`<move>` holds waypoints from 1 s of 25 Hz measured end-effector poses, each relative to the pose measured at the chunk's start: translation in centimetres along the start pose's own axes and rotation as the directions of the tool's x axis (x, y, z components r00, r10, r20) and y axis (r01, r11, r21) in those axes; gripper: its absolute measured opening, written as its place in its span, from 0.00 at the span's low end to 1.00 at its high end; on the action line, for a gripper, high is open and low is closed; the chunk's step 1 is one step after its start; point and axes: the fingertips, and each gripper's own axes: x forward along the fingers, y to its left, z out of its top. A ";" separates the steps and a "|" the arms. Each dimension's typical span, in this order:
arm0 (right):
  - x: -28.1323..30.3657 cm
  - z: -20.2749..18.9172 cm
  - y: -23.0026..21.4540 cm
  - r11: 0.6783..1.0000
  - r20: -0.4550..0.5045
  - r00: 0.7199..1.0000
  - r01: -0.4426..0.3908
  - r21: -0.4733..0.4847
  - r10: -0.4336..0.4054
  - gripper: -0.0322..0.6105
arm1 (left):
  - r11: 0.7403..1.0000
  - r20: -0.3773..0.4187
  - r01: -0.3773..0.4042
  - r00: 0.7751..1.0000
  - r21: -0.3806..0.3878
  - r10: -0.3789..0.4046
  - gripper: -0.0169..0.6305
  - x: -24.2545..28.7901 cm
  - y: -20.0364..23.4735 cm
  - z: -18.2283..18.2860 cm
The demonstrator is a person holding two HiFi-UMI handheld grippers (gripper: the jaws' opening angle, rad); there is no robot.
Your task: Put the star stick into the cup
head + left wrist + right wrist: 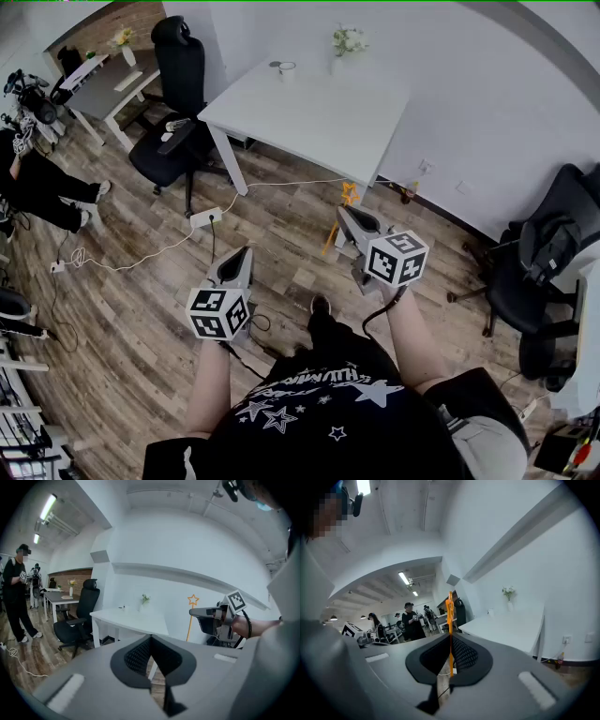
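The star stick [348,195] is a thin orange rod with a star outline on top. My right gripper [343,217] is shut on its rod, held upright above the wooden floor, short of the table. In the right gripper view the rod [450,639] stands pinched between the pads, with the star edge-on above them. In the left gripper view the star [192,600] shows at the right, above the right gripper [199,613]. My left gripper [246,253] is shut and holds nothing, low and to the left. The cup [287,68] stands near the far edge of the white table [309,122].
A small vase of flowers [349,42] stands at the table's far right corner. A black office chair [173,122] is left of the table and another [548,262] at the right. Cables and a power strip [204,219] lie on the floor. People stand at the far left [37,187].
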 end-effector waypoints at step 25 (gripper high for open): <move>0.1 -0.7 2.7 1.000 -0.018 1.000 -0.009 -0.022 0.008 0.08 | 0.999 -0.003 -0.018 1.000 -0.036 0.018 0.03 -3.2 1.1 -1.2</move>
